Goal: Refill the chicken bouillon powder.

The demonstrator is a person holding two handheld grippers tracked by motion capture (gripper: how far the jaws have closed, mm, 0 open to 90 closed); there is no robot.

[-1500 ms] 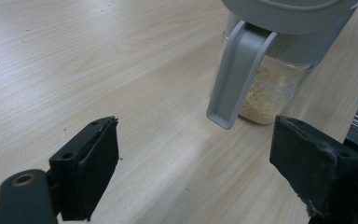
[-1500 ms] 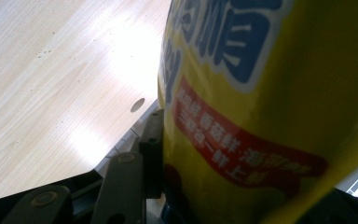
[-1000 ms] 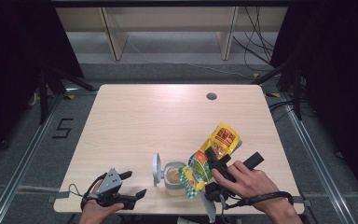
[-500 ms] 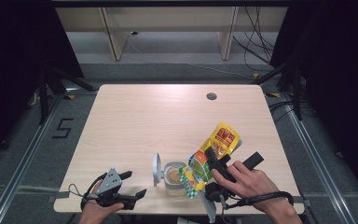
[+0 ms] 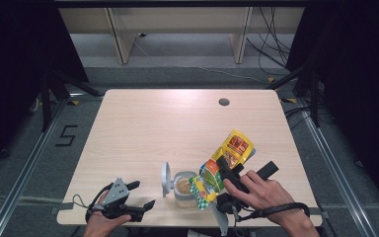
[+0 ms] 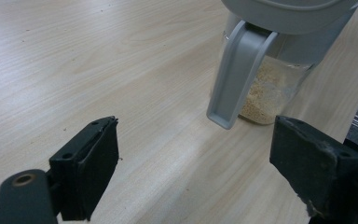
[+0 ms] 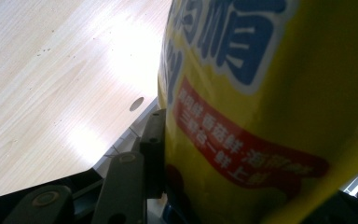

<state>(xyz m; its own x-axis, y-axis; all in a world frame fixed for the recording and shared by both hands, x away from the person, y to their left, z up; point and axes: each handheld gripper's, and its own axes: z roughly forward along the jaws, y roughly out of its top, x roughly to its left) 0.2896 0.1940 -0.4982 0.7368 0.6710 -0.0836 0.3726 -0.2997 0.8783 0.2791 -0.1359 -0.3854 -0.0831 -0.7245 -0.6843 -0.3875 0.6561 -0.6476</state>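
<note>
Your left gripper (image 5: 138, 196) rests at the tabletop (image 5: 177, 123) front edge, fingers wide, holding nothing, prob. on standby. Right gripper (image 5: 225, 167) has fingers clamped on the yellow pouch (image 5: 227, 160), tipped w/ its low end over the open jar (image 5: 183, 185), likely to pour. The pouch mouth is hidden; can't tell if anything's flowing.

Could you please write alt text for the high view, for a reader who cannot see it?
The right gripper tilts a yellow bag over an open jar on a wooden table. The left gripper rests open near the front edge.
</note>
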